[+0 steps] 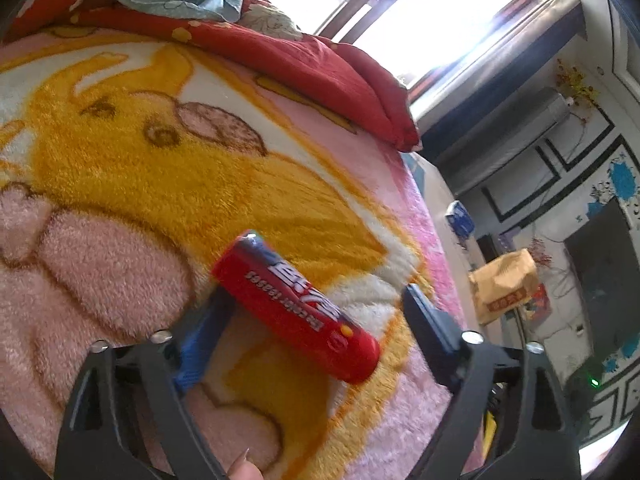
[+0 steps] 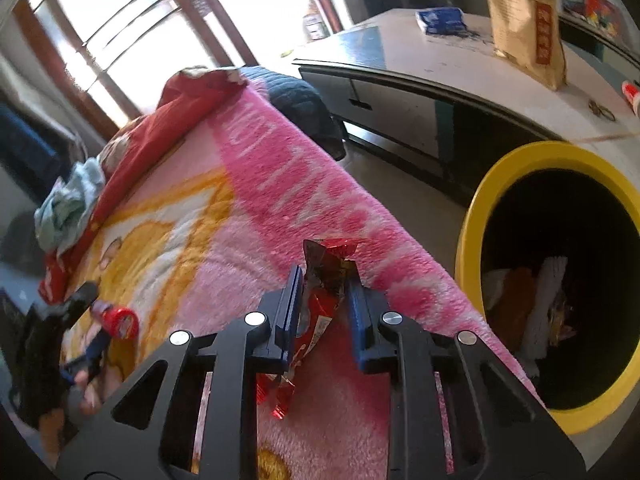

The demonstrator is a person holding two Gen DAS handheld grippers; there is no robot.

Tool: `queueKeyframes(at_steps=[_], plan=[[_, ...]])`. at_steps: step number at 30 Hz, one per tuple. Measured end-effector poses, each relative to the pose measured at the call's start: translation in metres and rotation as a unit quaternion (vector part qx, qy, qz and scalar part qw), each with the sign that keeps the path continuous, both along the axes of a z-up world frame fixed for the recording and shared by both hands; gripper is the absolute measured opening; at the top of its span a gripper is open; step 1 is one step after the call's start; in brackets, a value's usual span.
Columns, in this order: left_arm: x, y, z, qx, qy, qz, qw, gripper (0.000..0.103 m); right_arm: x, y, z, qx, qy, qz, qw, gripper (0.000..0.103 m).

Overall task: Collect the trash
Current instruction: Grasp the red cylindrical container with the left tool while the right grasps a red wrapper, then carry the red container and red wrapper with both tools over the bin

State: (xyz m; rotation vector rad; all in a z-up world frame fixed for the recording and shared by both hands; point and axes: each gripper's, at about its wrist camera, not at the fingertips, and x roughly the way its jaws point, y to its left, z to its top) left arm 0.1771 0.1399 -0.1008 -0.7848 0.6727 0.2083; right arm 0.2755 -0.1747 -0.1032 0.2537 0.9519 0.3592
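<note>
Left gripper (image 1: 316, 308) fingers spread wide around red tube (image 1: 296, 308) lying on blanket (image 1: 120, 184), tube angled: slip risk. Right gripper (image 2: 324, 292) clamped on red wrapper (image 2: 320, 296); yellow bin (image 2: 476, 216) beside bed, thin grip, drop possible.

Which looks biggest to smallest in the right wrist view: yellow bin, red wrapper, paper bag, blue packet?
1. Yellow bin
2. Red wrapper and paper bag: similar; the wrapper's nearness makes ranking unsure
3. Blue packet

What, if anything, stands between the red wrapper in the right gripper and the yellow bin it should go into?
Nothing visible does. The right gripper is shut on the red wrapper above the pink blanket, and the yellow bin sits just past the bed's edge, its mouth open toward the gripper with only clear air between.
</note>
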Motion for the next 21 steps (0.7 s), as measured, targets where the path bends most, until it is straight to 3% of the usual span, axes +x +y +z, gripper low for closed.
queueKeyframes(at_steps=[1, 3, 9, 13, 21], plan=[[0.002, 0.001, 0.0, 0.005, 0.004, 0.004, 1.0, 0.069, -0.002, 0.002, 0.002, -0.005, -0.006, 0.009, 1.0, 0.012], [0.004, 0.003, -0.002, 0.01, 0.011, 0.007, 0.9999, 0.046, -0.007, 0.004, 0.007, -0.012, -0.018, 0.023, 0.999, 0.01], [0.006, 0.002, 0.0, 0.018, 0.006, -0.006, 0.9998, 0.038, -0.012, 0.001, 0.021, -0.018, -0.042, 0.04, 0.998, 0.01], [0.006, -0.017, 0.008, 0.027, -0.007, -0.041, 0.9988, 0.034, -0.014, -0.007, 0.029, -0.018, -0.053, 0.039, 0.998, 0.01], [0.006, -0.076, 0.04, 0.082, -0.048, -0.127, 0.9874, 0.03, -0.011, -0.032, 0.038, -0.013, -0.063, 0.015, 0.998, 0.01]])
